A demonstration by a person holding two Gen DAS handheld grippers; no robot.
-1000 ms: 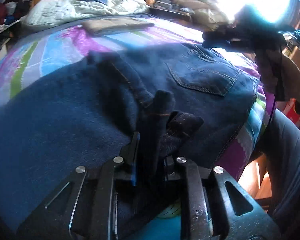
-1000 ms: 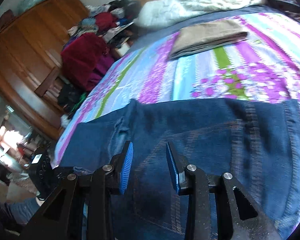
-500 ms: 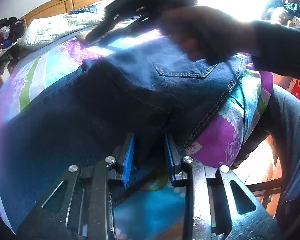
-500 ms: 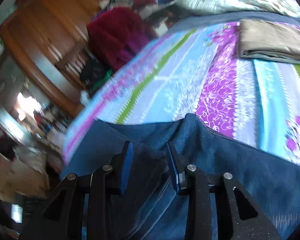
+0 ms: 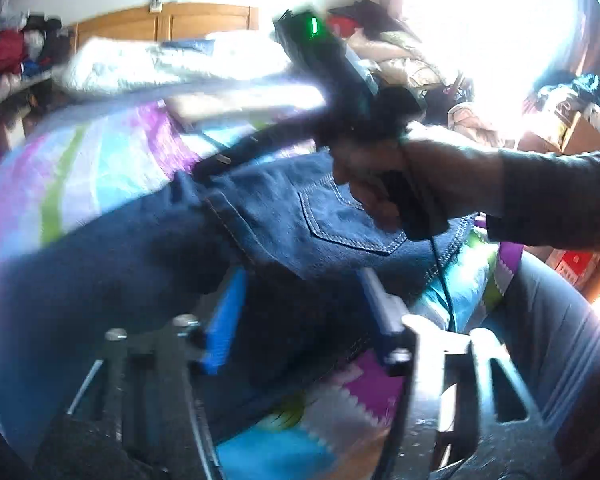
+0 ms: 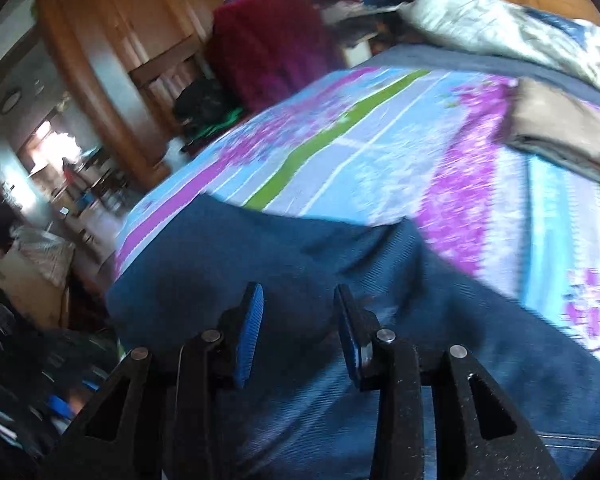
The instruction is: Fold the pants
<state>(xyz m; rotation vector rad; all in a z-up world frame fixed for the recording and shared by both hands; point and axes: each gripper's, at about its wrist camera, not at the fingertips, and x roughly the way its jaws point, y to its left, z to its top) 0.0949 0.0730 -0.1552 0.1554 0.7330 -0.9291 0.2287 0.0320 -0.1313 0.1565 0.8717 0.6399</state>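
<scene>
Denim pants (image 5: 148, 264) are lying spread across the striped purple, blue and green bedspread (image 6: 380, 152), with a wooden wardrobe (image 6: 100, 80), heaped clothes and a folded tan cloth (image 6: 560, 128) sitting around the room. Left gripper (image 5: 300, 304), clamped on a denim fold a second ago, is now gaping wide and empty above the pants, while the right gripper (image 6: 298, 332) is hovering over the fabric with jaws apart, gripping nothing. Motion blur is smearing both views, window glare is washing out the far corner, and the person's hand (image 5: 412, 176) is hiding part of the back pocket.
</scene>
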